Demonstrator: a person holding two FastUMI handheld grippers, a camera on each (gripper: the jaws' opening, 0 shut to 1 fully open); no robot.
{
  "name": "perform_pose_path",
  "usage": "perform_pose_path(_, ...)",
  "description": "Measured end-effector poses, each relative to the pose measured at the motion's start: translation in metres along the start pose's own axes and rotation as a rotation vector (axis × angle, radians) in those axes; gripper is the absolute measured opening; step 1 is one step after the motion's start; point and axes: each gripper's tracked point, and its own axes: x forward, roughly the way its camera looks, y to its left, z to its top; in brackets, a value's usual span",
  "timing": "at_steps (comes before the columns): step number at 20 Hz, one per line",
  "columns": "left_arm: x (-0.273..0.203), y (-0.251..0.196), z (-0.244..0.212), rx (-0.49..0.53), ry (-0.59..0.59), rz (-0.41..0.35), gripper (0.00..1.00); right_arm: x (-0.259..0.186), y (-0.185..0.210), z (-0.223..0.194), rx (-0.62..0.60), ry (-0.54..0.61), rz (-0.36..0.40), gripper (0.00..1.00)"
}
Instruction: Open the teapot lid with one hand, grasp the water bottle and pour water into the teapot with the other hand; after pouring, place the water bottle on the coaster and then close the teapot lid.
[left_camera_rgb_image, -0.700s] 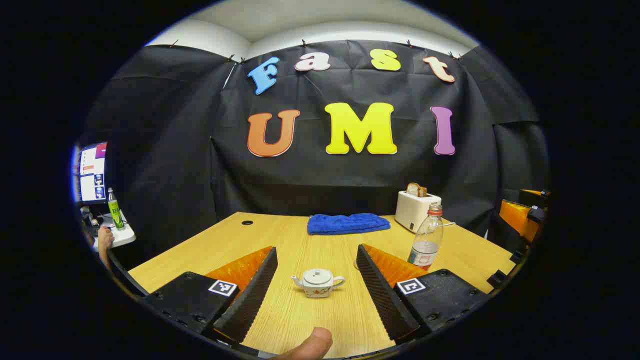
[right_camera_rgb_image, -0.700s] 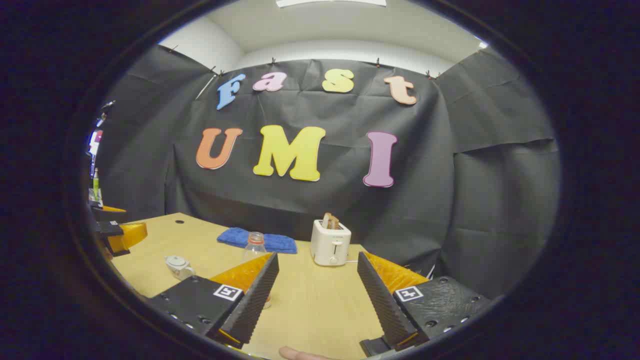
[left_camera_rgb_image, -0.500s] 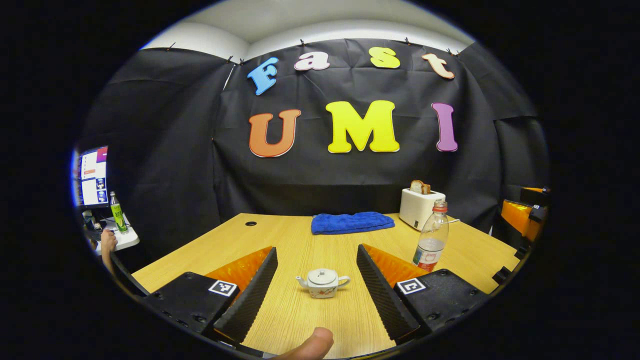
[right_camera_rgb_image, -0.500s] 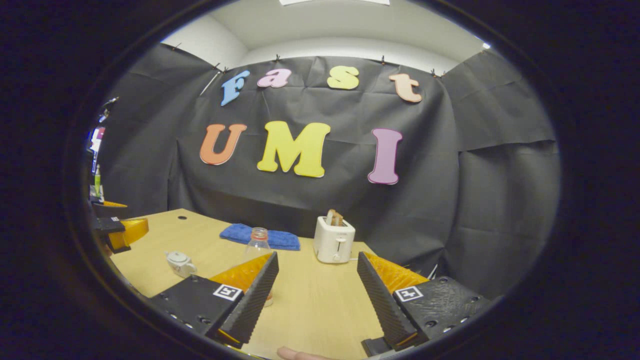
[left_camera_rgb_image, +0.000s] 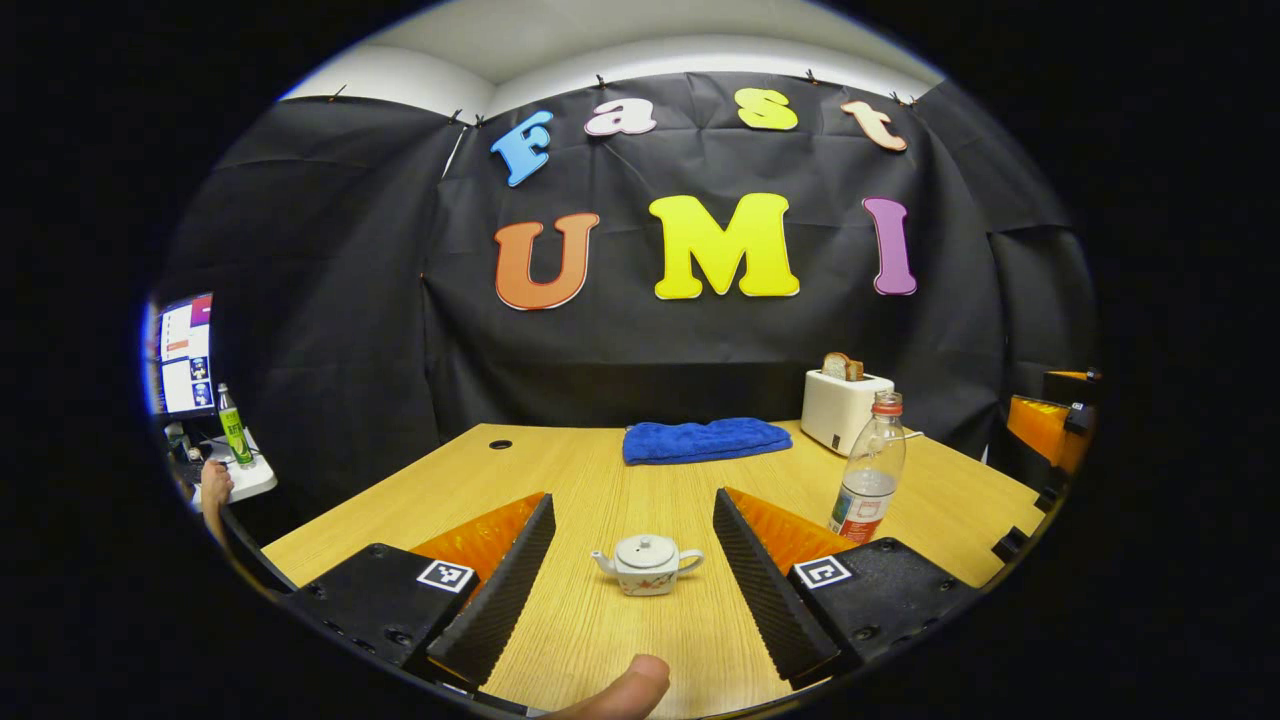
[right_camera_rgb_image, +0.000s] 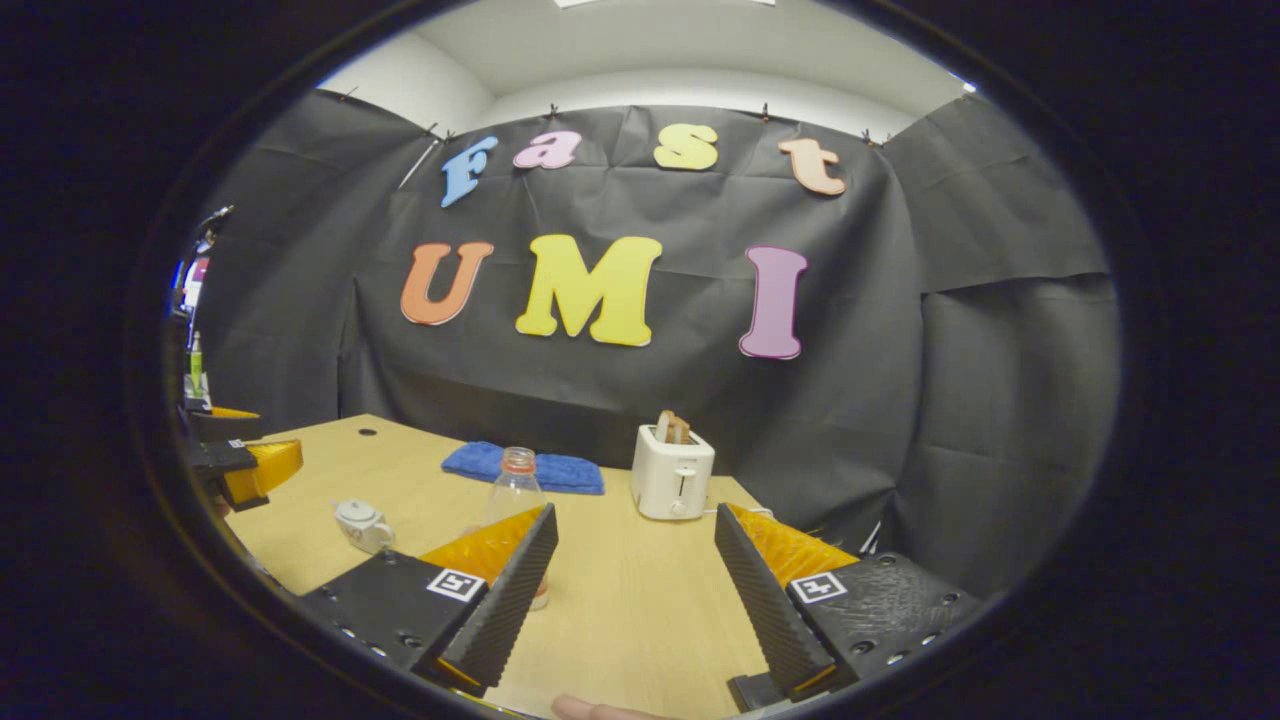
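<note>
Both grippers gape — teapot (left_camera_rgb_image: 646, 565) lidded, water bottle (left_camera_rgb_image: 868, 482) upright.

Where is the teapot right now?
In the left gripper view the teapot stands on the table, framed between the open left gripper, left of the bottle.

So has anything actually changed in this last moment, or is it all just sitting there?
Barely. Both views drift a little, so the hands shifted slightly. Nothing was grasped: left gripper and right gripper stay open. The teapot, lid on, and water bottle haven't moved on the table.
</note>
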Motion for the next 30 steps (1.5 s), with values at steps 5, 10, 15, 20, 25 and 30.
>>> perform_pose_path(5,0.023,-0.008,-0.006,0.004,-0.027,-0.021,1.00,0.006,-0.005,-0.005,0.007,0.022,-0.005,0.95)
perform_pose_path(10,0.077,-0.016,-0.029,-0.029,-0.041,-0.037,1.00,0.015,-0.017,-0.013,0.020,0.042,-0.047,0.97)
perform_pose_path(15,0.109,-0.014,-0.054,-0.019,-0.016,-0.027,1.00,0.021,-0.020,-0.022,0.021,0.067,-0.066,0.95)
perform_pose_path(20,0.117,-0.020,-0.065,-0.035,0.004,-0.051,0.96,0.025,-0.012,-0.030,0.019,0.089,-0.058,0.97)
perform_pose_path(25,0.123,-0.022,-0.078,-0.014,0.036,-0.063,0.63,0.026,-0.004,-0.033,0.009,0.101,-0.043,0.98)
perform_pose_path(30,0.128,-0.024,-0.082,-0.037,0.049,-0.080,0.52,0.028,-0.005,-0.034,0.009,0.102,-0.048,0.98)
